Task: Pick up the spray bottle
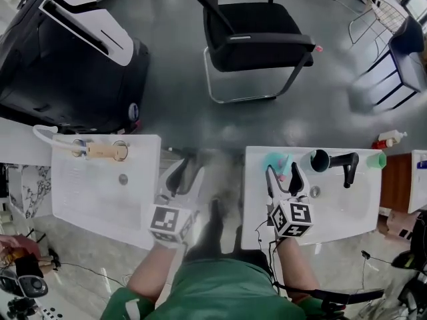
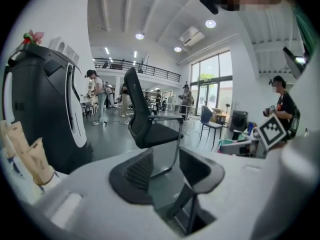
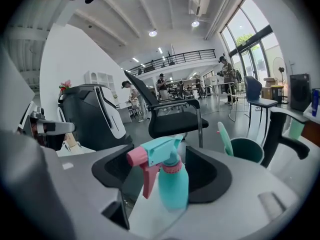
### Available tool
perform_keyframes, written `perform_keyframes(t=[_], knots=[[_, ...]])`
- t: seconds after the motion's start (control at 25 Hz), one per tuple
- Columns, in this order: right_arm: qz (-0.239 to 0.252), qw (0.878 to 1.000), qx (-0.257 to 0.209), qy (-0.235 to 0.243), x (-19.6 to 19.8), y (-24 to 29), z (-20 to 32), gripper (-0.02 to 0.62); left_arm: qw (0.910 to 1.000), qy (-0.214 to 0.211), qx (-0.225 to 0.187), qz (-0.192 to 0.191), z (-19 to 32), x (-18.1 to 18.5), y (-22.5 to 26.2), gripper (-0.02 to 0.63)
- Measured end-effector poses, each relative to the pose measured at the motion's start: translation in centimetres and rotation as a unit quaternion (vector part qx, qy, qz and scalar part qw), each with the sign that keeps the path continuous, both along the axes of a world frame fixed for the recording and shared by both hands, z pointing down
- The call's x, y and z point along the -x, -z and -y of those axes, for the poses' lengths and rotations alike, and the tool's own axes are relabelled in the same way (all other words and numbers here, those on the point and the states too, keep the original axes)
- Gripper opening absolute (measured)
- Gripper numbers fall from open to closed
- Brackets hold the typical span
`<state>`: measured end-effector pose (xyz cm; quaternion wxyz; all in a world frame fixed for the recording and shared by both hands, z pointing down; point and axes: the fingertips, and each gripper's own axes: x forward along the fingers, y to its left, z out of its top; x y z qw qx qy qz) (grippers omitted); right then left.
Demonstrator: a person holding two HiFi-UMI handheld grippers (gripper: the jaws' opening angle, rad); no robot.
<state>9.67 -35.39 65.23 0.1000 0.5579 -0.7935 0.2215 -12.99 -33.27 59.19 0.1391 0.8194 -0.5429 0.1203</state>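
The spray bottle (image 3: 173, 181) is teal with a pink trigger and collar. It stands upright on the white counter, between the two jaws of my right gripper (image 3: 167, 169). The jaws stand wide and the pads do not press on the bottle. In the head view the spray bottle (image 1: 275, 162) shows at the far left corner of the right-hand sink top (image 1: 347, 212), just ahead of the right gripper (image 1: 283, 175). My left gripper (image 1: 183, 175) hangs over the gap between the two sink tops, its jaws apart and nothing in them. In its own view the left gripper (image 2: 165, 166) frames only the floor and a chair.
A black faucet (image 1: 337, 160) and a green cup (image 1: 377, 160) stand on the right sink top behind the bottle. The left sink top (image 1: 93, 192) carries a wood-handled tap (image 1: 100, 152). A black office chair (image 1: 257, 32) and a large black-and-white machine (image 1: 67, 52) stand on the floor beyond.
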Motion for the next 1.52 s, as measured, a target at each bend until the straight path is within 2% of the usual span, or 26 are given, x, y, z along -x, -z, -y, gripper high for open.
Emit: perform_keyframes(t=[0.28, 0.36, 0.76, 0.84, 1.12, 1.52], knots=[[-0.024, 1.000, 0.013, 0.002, -0.1, -1.5, 1.2, 0.301, 0.9999, -0.004, 0.003, -0.011, 0.9, -0.2, -0.6, 0.161], [-0.036, 0.999, 0.018, 0.000, -0.4, -1.8, 1.2, 0.243, 0.9998, -0.001, 0.002, -0.019, 1.0, -0.5, -0.4, 0.160], [-0.081, 0.996, 0.020, 0.017, -1.2, -2.4, 0.9, 0.174, 0.9997, -0.011, 0.004, -0.021, 0.5, -1.1, 0.1, 0.155], [-0.084, 0.996, 0.017, 0.015, -1.5, -2.0, 0.7, 0.132, 0.9997, -0.012, 0.001, -0.019, 0.4, -1.3, 0.5, 0.152], [-0.083, 0.996, -0.008, 0.018, -2.3, 1.1, -0.5, 0.132, 0.9995, -0.008, -0.016, -0.027, 0.1, -2.2, 2.7, 0.149], [-0.053, 0.997, -0.050, 0.038, -3.2, 6.7, -2.9, 0.132, 0.9980, -0.022, -0.050, -0.032, -1.3, -4.2, 7.3, 0.140]])
